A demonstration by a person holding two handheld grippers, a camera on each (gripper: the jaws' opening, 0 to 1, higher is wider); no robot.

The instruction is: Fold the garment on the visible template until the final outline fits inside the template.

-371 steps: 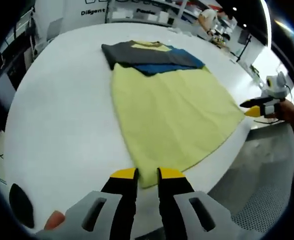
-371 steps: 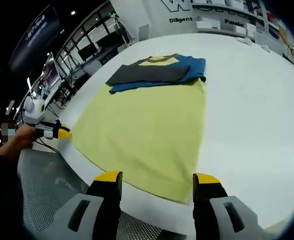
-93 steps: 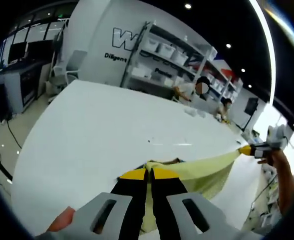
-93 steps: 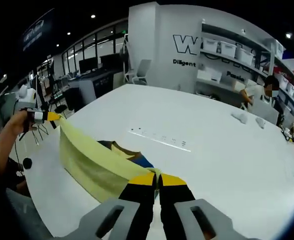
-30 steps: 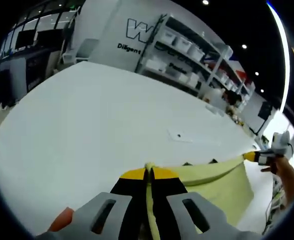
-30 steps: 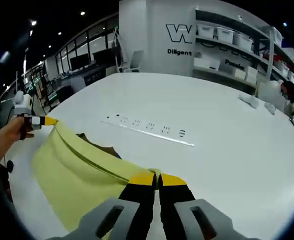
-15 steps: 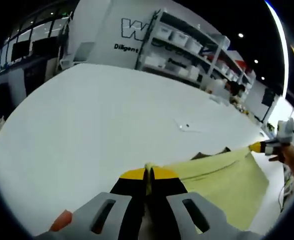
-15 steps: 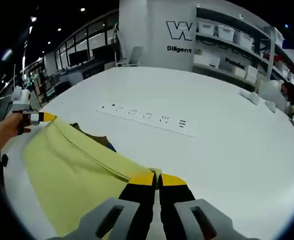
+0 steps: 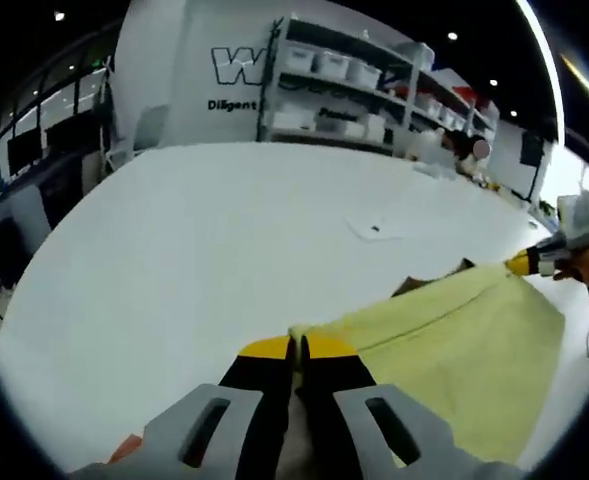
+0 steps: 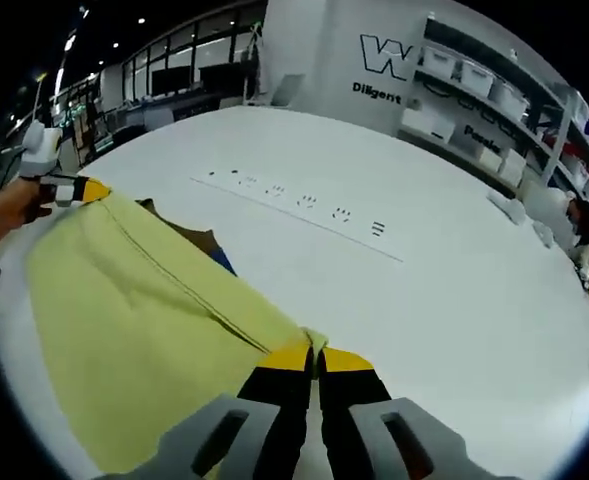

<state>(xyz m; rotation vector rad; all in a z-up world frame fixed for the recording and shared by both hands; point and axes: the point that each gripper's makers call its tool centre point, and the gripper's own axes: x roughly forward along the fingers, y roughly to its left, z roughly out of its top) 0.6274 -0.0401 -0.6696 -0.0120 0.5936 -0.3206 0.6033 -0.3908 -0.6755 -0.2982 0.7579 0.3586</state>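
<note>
Two grippers clamp hem corners | left gripper [image 9: 295, 347] | right gripper [image 10: 315, 354] | garment [image 10: 144, 330] yellow, taut

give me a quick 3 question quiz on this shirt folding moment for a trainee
1. True or false: the left gripper is open and clear of the yellow shirt.
2. Multiple choice: in the right gripper view, the row of small dark marks on the white table lies (A) under the shirt, (B) beyond the shirt's held edge, (C) on the shelving.
3. Fill in: the right gripper grips the shirt's ____ edge.

Key: 1 false, it is shut on the shirt; 2 B; 3 hemmed.
</note>
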